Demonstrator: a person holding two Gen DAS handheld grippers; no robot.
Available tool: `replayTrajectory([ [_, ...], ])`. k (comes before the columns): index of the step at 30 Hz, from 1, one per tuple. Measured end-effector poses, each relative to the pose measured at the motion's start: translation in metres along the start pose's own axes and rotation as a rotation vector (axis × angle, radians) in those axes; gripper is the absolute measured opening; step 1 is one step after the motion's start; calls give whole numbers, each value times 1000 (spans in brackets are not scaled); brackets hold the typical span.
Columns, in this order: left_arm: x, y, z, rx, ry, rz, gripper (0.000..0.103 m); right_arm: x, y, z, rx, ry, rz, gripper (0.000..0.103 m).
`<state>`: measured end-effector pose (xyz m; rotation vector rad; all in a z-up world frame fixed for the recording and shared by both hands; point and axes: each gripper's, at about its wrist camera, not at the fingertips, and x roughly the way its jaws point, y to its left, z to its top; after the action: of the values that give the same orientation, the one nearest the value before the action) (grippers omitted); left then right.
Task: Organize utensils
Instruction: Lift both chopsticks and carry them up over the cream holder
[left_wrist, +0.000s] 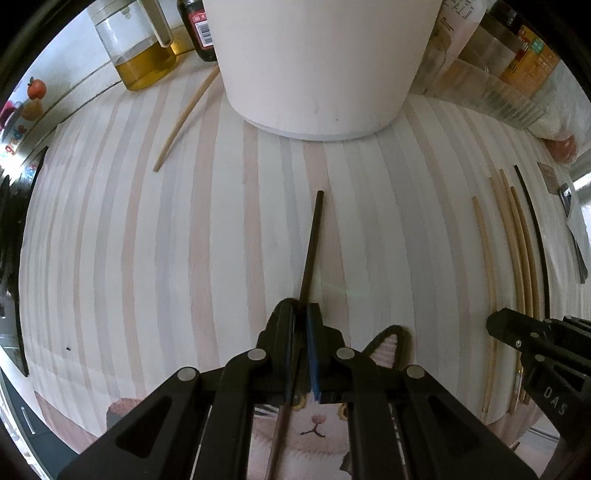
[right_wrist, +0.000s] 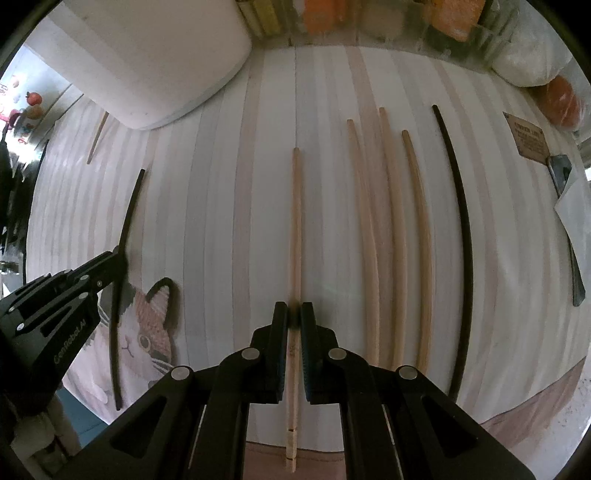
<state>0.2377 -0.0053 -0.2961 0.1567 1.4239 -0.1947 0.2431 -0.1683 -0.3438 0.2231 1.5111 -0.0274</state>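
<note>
Left gripper (left_wrist: 303, 308) points down over the striped worktop (left_wrist: 147, 229), fingers closed on a dark chopstick (left_wrist: 313, 240) gripped near mid-length; the stick lies along the stripes, far end toward the white container (left_wrist: 317, 66). Right gripper (right_wrist: 294, 314) also points down, fingers closed on a light wooden chopstick (right_wrist: 295, 206), which runs between the pads and out past them toward the camera. To its right on the worktop: three light wooden chopsticks (right_wrist: 391, 229) lying close together and roughly parallel, then a second dark chopstick (right_wrist: 466, 236) apart from them. One more wooden chopstick (left_wrist: 184, 118) lies alone beside the white container, near an oil jar (left_wrist: 144, 55).
</note>
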Motion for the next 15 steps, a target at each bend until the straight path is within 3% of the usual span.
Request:
replayTrajectory([
  [15, 2, -18, 8, 73, -12, 25, 3, -1, 3, 3, -33, -9, -5, 7],
])
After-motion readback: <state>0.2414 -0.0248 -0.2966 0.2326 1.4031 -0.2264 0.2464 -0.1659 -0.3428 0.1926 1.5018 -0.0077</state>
